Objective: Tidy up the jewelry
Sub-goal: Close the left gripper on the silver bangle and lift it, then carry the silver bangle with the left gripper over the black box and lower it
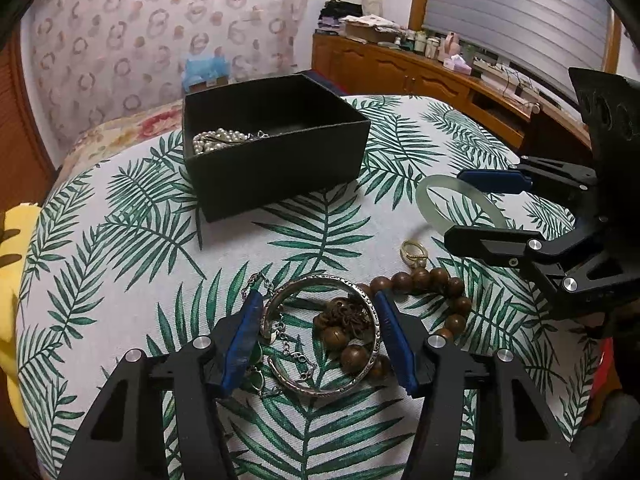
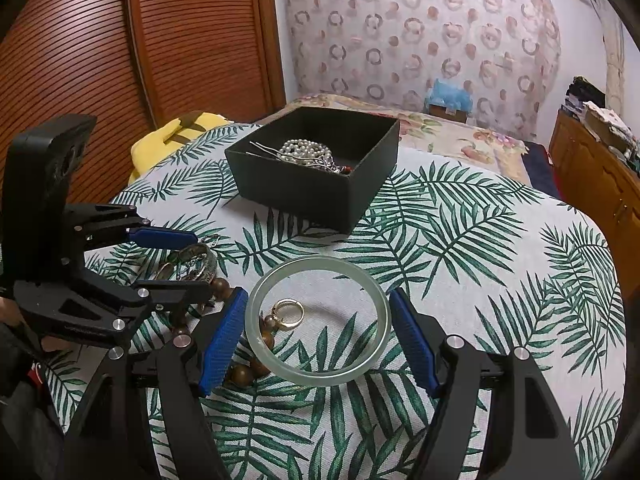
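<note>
An open black box (image 1: 276,148) (image 2: 316,168) holds a pearl necklace (image 1: 218,140) (image 2: 304,150) and a hairpin. My left gripper (image 1: 318,336) (image 2: 176,260) is open around a silver bangle (image 1: 320,332) (image 2: 200,262); its pads stand close beside the rim. A silver chain (image 1: 286,344) and brown wooden beads (image 1: 432,284) (image 2: 244,372) lie under and beside the bangle. My right gripper (image 2: 318,332) (image 1: 472,206) is open around a pale green jade bangle (image 2: 318,320) (image 1: 460,208). A gold ring (image 1: 414,252) (image 2: 288,312) lies nearby.
The round table (image 1: 120,240) (image 2: 500,280) has a palm-leaf cloth. A yellow plush (image 1: 12,280) (image 2: 176,132) sits at its left edge. A bed lies behind the table and a wooden cabinet (image 1: 420,72) stands to the right.
</note>
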The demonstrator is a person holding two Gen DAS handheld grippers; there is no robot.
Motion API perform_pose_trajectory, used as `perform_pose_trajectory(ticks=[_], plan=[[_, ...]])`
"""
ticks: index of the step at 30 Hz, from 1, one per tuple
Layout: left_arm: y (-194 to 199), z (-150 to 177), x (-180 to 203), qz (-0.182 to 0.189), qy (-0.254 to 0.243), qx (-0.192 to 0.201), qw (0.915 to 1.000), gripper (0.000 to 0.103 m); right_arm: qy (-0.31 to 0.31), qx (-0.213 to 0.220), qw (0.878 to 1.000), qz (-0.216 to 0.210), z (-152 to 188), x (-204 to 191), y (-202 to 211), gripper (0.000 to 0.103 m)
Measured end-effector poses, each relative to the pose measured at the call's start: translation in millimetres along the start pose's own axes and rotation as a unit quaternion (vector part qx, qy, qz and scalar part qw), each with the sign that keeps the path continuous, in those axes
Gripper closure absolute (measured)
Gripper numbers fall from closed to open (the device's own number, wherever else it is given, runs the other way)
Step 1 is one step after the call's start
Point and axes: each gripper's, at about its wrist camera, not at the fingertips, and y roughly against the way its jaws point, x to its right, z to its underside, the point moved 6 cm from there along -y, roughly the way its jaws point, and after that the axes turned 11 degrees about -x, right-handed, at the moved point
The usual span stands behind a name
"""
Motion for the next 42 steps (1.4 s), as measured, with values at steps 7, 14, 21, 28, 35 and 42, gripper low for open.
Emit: perform_pose_trajectory(ticks=[7, 14, 21, 28, 35, 42], plan=[[13.6, -3.4, -3.6, 0.0, 0.012, 0.023, 0.9997, 0.048, 0.002, 0.006, 1.0, 0.001, -4.3, -0.6, 3.4, 0.029], [25.6, -15.9, -10.1, -0.004, 0.024, 0.051, 0.9984, 0.048, 0.007, 0.02, 1.0, 0.004, -17.4, -1.0, 11.8, 0.029], [37.5, -33.6, -18.3, -0.007, 0.032, 0.077, 0.9965, 0.049, 0.016, 0.035, 0.999, 0.009, -35.7, 0.9, 17.9, 0.029], [51.6, -57.0, -32.7, -0.015, 0.043, 0.102, 0.9938, 0.049, 0.028, 0.052, 0.998, 0.016, -63.0, 9.4, 24.0, 0.029], [62.6, -76.1, -48.1, -0.021, 0.056, 0.119, 0.9911, 0.048, 0.035, 0.065, 0.997, 0.011, -92.0, 16.0, 19.7, 0.029], [65.1, -92.0, -64.4, -0.025, 0.068, 0.128, 0.9892, 0.049, 0.044, 0.069, 0.997, -0.002, -115.4, 16.7, 5.1, 0.029]])
